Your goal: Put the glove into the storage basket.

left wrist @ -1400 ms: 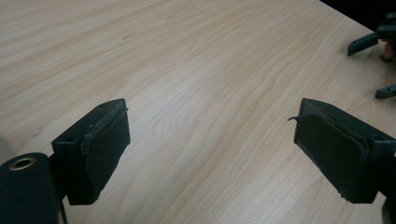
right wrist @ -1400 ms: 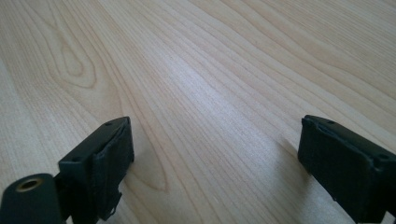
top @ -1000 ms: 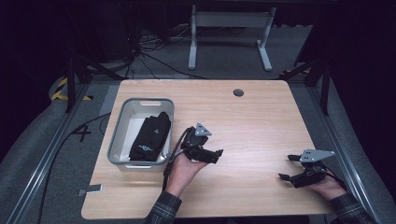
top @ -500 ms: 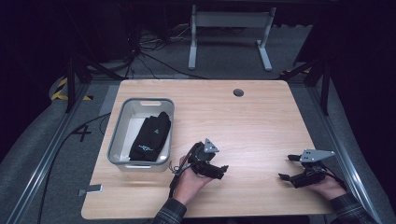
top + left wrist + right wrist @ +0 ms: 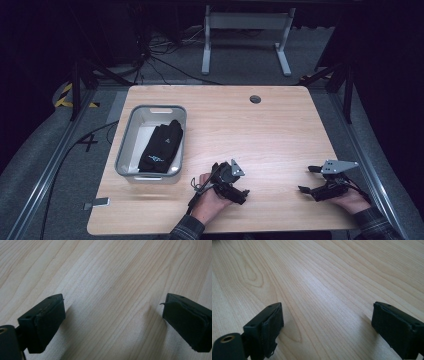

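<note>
The black glove (image 5: 161, 145) lies lengthwise in the grey tray (image 5: 125, 150), fingers toward the desk's (image 5: 260, 130) far edge. The left claw (image 5: 240, 192) has just been opening and holds nothing. The right claw (image 5: 306, 180) gapes empty too.

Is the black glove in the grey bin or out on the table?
In. The black glove lies folded inside the grey bin, within its walls, apart from both grippers.

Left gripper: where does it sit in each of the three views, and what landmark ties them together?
High view: the left gripper lies low at the table's near edge, right of the grey bin.
Left gripper view: its own black jaws rise from both bottom corners, wide apart, with nothing between them.
Right gripper view: not in it.
Shared landmark: the light wooden tabletop, whose grain fills the background.
</note>
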`<state>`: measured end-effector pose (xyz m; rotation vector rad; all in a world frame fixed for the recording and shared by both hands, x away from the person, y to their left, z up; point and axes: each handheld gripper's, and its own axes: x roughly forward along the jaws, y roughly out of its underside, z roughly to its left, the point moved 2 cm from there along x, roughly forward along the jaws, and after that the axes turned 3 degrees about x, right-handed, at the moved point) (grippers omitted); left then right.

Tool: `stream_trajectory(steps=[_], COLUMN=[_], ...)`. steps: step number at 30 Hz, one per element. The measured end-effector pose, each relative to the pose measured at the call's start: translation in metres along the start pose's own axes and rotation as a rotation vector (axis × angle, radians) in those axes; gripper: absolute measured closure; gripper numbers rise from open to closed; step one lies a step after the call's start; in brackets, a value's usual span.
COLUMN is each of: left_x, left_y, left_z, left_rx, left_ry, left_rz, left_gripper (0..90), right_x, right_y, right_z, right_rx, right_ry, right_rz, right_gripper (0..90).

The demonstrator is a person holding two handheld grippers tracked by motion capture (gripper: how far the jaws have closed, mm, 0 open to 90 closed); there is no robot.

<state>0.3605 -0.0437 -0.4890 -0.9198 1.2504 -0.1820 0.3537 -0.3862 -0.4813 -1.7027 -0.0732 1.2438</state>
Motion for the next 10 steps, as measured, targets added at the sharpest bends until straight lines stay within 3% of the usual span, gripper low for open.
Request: stream_trajectory(steps=[10], left_x=[-0.0001], left_y=[0.0016], left_z=[0.0006], left_rx=[0.0], left_ry=[0.003], left_rz=[-0.009], left_gripper=[0.0], right_x=[0.0], right_y=[0.0], right_z=[0.0], right_rx=[0.0], right_ry=[0.0], right_rz=[0.0], right_gripper=[11.1])
